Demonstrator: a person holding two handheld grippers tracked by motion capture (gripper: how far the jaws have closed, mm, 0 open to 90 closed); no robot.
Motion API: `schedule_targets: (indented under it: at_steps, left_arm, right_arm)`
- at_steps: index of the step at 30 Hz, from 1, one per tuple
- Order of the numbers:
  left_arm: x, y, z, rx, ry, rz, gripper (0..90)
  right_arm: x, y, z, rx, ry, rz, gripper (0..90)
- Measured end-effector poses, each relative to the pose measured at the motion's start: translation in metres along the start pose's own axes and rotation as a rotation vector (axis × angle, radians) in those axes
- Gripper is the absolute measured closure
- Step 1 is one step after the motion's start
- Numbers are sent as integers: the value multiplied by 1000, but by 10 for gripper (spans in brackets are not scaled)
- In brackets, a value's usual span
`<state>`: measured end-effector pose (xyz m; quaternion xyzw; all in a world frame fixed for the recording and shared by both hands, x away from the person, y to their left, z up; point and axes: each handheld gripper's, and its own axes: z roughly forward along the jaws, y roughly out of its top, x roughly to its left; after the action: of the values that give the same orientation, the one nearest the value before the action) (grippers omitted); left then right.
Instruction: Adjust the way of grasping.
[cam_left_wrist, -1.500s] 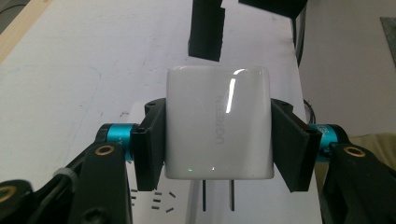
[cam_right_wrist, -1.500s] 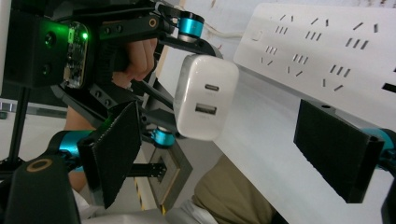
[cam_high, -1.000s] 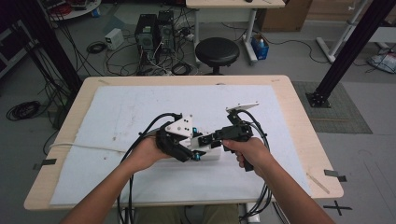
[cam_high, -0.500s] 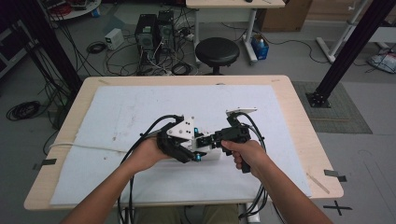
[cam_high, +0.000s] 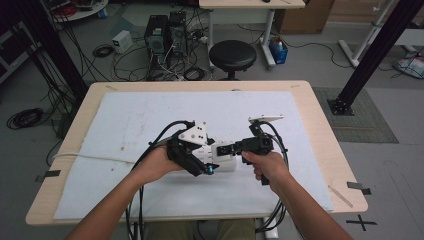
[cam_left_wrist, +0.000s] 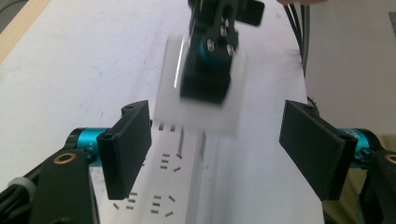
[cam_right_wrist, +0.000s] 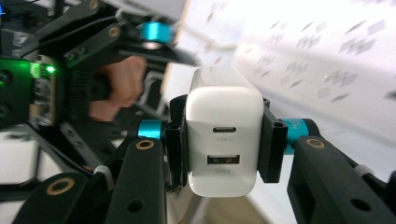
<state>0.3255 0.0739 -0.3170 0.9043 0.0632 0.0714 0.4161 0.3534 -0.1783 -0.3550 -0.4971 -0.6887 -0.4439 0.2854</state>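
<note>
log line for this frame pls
left gripper: open, over power strip | right gripper: shut on white USB charger | charger above strip, plugged in: cannot tell

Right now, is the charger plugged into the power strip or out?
Cannot tell: the right gripper clamps the charger at the power strip; prongs hidden.

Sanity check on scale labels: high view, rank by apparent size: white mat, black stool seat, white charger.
1. white mat
2. black stool seat, though it sits farther from the camera
3. white charger, partly hidden by the grippers

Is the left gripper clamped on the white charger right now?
No, the left gripper is open; the right gripper holds the white charger.
</note>
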Motion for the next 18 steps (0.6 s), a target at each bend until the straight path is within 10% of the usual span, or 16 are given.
schedule_targets:
  at_steps: [6, 18]
  left_arm:
    - [14, -17, -17, 60, 19, -97, 201]
    - [40, -50, -68, 229, 162, -174, 201]
  right_arm:
    - [-6, -2, -27, -82, -131, -121, 618]
    - [3, 3, -69, -65, -463, -416, 618]
